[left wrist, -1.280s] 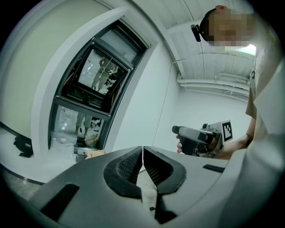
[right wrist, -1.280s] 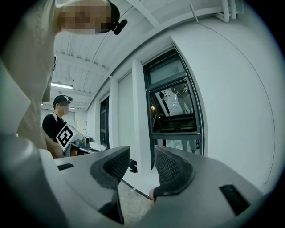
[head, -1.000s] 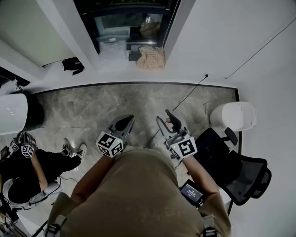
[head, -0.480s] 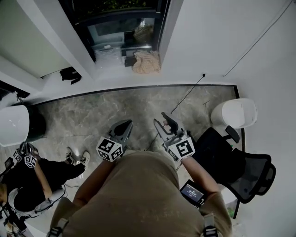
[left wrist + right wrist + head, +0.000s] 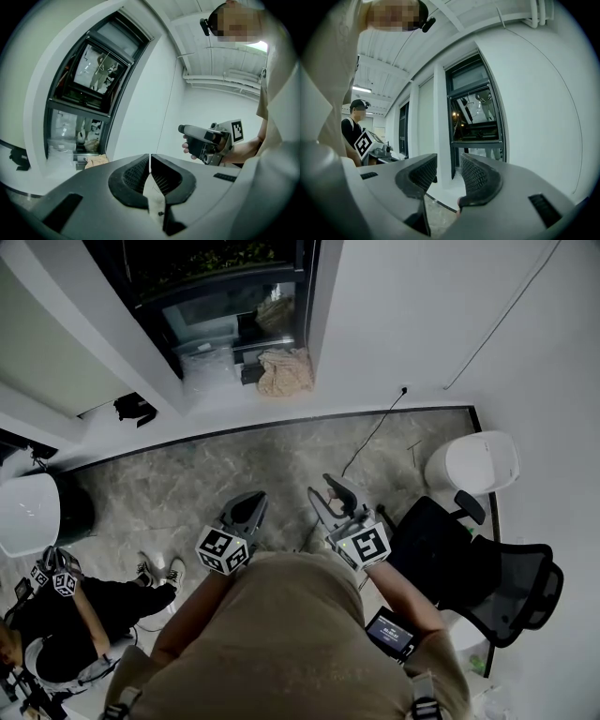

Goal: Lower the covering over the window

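The dark-framed window (image 5: pixel 225 296) stands in the white wall ahead of me, and its glass is uncovered over most of its height. Its top pane (image 5: pixel 119 37) looks pale grey; whether that is the covering I cannot tell. My left gripper (image 5: pixel 246 507) hangs above the grey floor well short of the window, its jaws shut with nothing between them (image 5: pixel 150 161). Beside it my right gripper (image 5: pixel 328 493) is open and empty (image 5: pixel 447 173), pointing level at the window (image 5: pixel 476 122). Neither touches anything.
A beige cloth (image 5: pixel 286 371) and a clear plastic bag (image 5: pixel 208 367) lie at the window's foot. A cable (image 5: pixel 375 432) runs across the floor. A white bin (image 5: pixel 473 465) and a black office chair (image 5: pixel 487 577) stand to my right. Another person (image 5: pixel 66 615) sits at lower left.
Both grippers have shifted a little together over the floor, still side by side. In the head view the window has slid leftward. The left jaws remain shut, the right jaws open.
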The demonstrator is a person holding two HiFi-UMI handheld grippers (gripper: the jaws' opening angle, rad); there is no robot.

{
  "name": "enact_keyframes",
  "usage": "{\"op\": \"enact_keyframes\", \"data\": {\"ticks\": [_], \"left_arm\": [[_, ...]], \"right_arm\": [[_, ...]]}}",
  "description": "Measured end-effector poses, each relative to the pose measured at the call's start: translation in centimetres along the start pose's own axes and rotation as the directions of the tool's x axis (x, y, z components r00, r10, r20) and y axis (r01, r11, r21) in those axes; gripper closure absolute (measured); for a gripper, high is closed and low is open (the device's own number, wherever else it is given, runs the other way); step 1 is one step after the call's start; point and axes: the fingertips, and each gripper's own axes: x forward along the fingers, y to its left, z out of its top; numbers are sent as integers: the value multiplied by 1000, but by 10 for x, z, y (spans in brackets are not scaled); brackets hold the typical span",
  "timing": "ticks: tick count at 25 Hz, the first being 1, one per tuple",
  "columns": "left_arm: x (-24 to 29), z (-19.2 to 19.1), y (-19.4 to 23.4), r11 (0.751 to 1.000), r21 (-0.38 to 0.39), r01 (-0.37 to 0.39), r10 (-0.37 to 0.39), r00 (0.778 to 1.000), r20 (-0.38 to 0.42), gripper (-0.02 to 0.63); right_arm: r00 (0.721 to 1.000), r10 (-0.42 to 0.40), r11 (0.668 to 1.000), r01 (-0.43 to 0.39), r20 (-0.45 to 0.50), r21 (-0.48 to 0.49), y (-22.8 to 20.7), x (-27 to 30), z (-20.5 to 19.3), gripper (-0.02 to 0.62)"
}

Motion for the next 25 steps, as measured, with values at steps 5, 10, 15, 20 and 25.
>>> {"op": "enact_keyframes", "data": {"ticks": [5,10,15,20,25], "left_arm": [[16,1,-3,1000,12,10,-10,1000,-9,591],[19,0,-6,1000,9,-6,6,1000,-24,591],[23,0,-4,1000,15,-15,15,999,-32,591],[16,8,-3,999,25,-22,23,1000,-21,591],[18,7,3,999,19,-32,32,999,-4,591]], "right_arm": [[999,-31,999,31,-33,-19,-19,-4,-5,439],[998,-49,999,49,-31,-1,-30,-10,-5,440],[999,-47,999,48,5,-18,-34,-5,5,440],[996,-84,996,84,14,-33,-38,-5,12,446],[995,-75,995,78,61,-59,-40,3,20,456]]}}
